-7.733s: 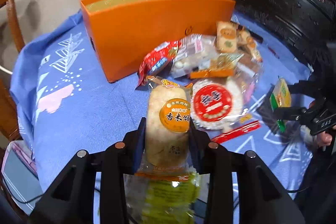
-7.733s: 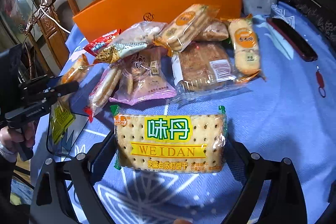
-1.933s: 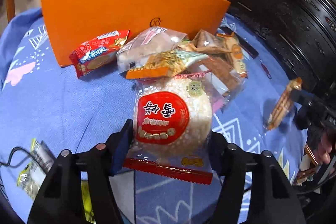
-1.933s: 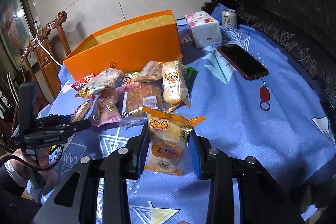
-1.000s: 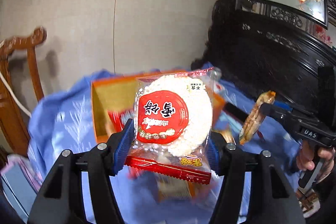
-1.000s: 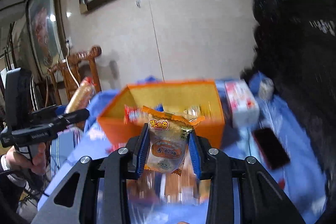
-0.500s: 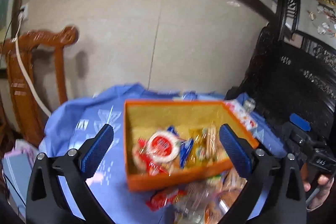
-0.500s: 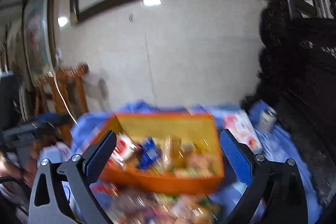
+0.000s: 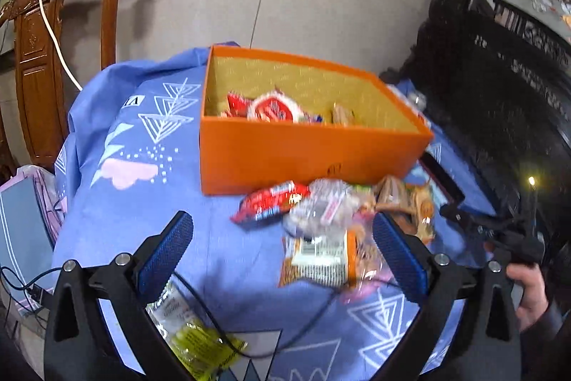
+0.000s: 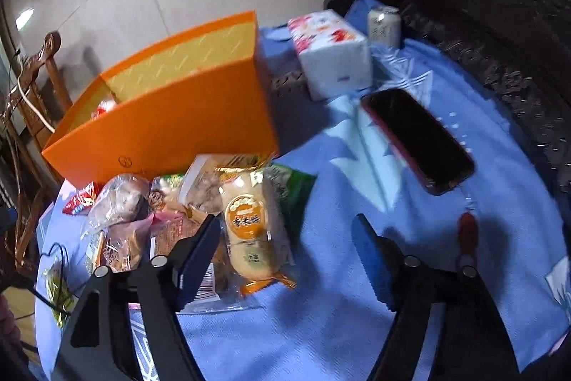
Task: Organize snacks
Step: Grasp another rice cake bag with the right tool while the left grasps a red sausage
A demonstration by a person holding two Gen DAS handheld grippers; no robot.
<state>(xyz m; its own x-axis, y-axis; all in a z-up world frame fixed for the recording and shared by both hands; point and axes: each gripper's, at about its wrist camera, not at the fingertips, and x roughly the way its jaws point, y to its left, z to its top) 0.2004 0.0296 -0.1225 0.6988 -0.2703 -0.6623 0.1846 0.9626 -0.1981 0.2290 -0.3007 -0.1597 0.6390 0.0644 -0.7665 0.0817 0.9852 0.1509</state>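
An orange box (image 9: 307, 152) stands on the blue tablecloth and holds several snacks, among them a round rice cake with a red label (image 9: 273, 109). The box also shows in the right wrist view (image 10: 171, 127). A pile of snack packets lies in front of it: a red packet (image 9: 271, 204), clear bags (image 9: 321, 209) and an orange-edged packet (image 9: 316, 259). My left gripper (image 9: 283, 256) is open and empty above the pile. My right gripper (image 10: 285, 249) is open and empty, low over a rice cracker pack with an orange label (image 10: 249, 231).
A red phone (image 10: 417, 138), a tissue pack (image 10: 332, 52) and a can (image 10: 383, 22) lie right of the box. A yellow-green packet and cable (image 9: 192, 338) sit near the front left. A wooden chair (image 9: 46, 34) stands at the left, dark carved furniture at the right.
Both grippers let go of their snacks into the orange box, the left the round rice cake and the right a cracker pack. Both have come back down open over the pile.
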